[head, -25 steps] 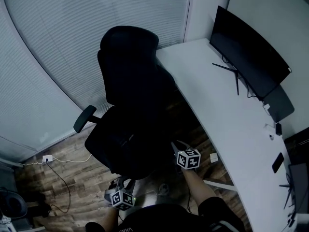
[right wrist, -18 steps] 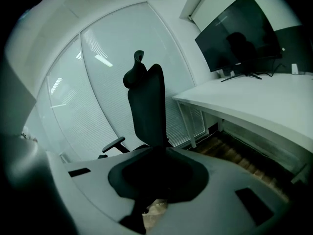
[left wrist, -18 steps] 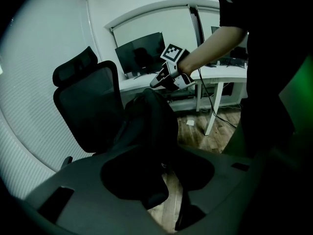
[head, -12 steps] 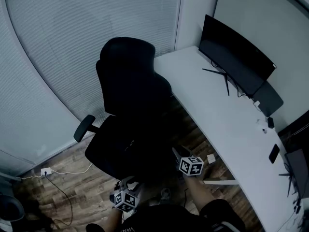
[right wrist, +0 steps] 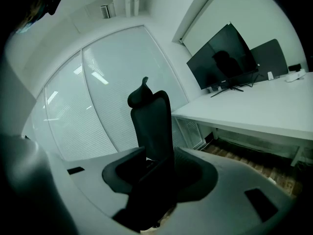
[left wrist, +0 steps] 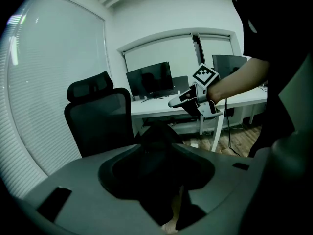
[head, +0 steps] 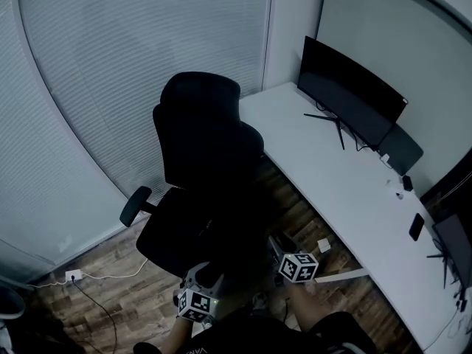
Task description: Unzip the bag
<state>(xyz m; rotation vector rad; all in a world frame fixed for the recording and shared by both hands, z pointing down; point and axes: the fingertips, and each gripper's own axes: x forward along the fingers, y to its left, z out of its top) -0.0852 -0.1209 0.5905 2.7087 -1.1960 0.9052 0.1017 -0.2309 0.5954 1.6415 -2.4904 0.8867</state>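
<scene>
**Both grippers open, off the bag**

Left gripper (head: 205,273) and right gripper (head: 279,241): jaws have just been opening and now stand apart with nothing between them. Black bag (left wrist: 157,142) sits on the office chair (head: 203,135) seat, toward its front edge. Zip too dark to make out.

An office by the look of it: black swivel chair (head: 206,161) beside a long white tabletop (head: 332,179) bearing a wide dark monitor (head: 350,105), pale blinds (head: 133,65) closed over tall windows, wood-plank floor (head: 110,308) with a cable (head: 110,277) to a socket (head: 71,276).
</scene>
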